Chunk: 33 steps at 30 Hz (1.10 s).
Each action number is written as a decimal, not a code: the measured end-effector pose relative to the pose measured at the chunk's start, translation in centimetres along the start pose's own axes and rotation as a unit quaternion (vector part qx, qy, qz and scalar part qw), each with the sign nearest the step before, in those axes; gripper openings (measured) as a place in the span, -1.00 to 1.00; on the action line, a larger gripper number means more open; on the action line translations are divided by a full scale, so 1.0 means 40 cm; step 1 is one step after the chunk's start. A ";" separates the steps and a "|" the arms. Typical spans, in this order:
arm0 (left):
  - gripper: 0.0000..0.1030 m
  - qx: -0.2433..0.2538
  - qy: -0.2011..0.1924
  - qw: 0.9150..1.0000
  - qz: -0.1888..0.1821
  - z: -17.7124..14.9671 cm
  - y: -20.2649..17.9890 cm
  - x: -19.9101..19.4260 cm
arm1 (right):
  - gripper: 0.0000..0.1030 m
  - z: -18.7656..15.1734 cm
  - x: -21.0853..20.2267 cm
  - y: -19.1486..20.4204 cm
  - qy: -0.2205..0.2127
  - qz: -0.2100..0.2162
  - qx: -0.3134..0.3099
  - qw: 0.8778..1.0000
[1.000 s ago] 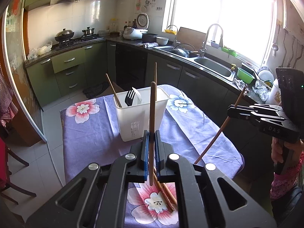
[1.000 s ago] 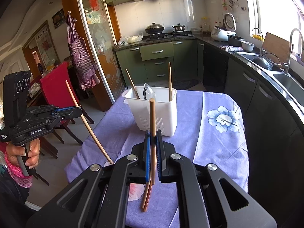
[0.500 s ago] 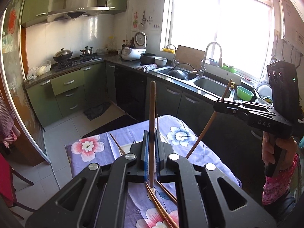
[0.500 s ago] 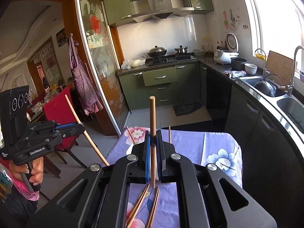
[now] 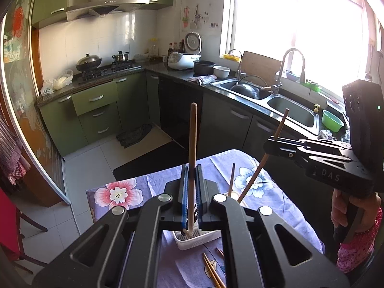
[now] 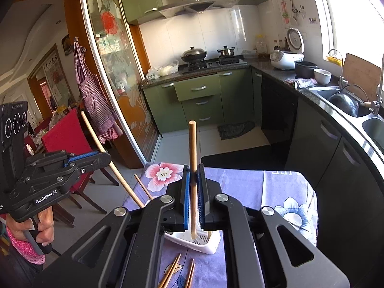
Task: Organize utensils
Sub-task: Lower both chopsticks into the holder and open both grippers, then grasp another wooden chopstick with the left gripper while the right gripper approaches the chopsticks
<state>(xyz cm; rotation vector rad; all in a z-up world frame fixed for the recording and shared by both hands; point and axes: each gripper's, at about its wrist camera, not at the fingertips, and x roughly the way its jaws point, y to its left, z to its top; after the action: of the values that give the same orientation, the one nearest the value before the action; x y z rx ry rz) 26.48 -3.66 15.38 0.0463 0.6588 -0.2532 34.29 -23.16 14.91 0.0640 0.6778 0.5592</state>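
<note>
Left wrist view: rides on the left gripper [image 5: 190, 192], looking forward and down along its jaws; beyond them, the sink [image 5: 291, 114] counter and window; just below, the white holder [image 5: 199, 240].
Right wrist view: rides on the right gripper [image 6: 193, 192], same downward tilt; beyond the jaws, the stove [image 6: 213, 63] and a glass door.
Nearness: each lens sits close behind its own jaws, high above the table [image 6: 252, 187].
Shared ground: holder [image 6: 204, 244], floral table [image 5: 144, 184], green cabinets; each view catches the other gripper [image 5: 312, 153] [image 6: 62, 170] at its edge.

left tool [image 5: 190, 192]: black, blue pads | right tool [image 6: 194, 192]: same | pink patterned sleeves [image 5: 357, 254]
</note>
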 end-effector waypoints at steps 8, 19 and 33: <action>-0.81 0.002 0.048 0.999 -0.001 -0.067 0.010 0.095 | -0.86 -0.087 0.110 0.003 0.048 -0.004 -0.014 0.999; -0.38 0.001 0.052 0.999 -0.009 -0.161 -0.013 0.003 | -0.74 -0.141 -0.062 0.042 0.006 0.002 -0.025 1.000; -0.39 -0.027 0.253 0.967 -0.006 -0.563 -0.086 0.219 | -0.67 -0.487 -0.194 -0.023 0.057 -0.006 0.010 0.998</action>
<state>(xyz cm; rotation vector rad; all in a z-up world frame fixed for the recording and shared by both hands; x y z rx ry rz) 18.81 -6.12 -7.67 0.0544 1.1740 -0.2366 17.89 -30.26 3.92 0.0471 0.7954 0.5483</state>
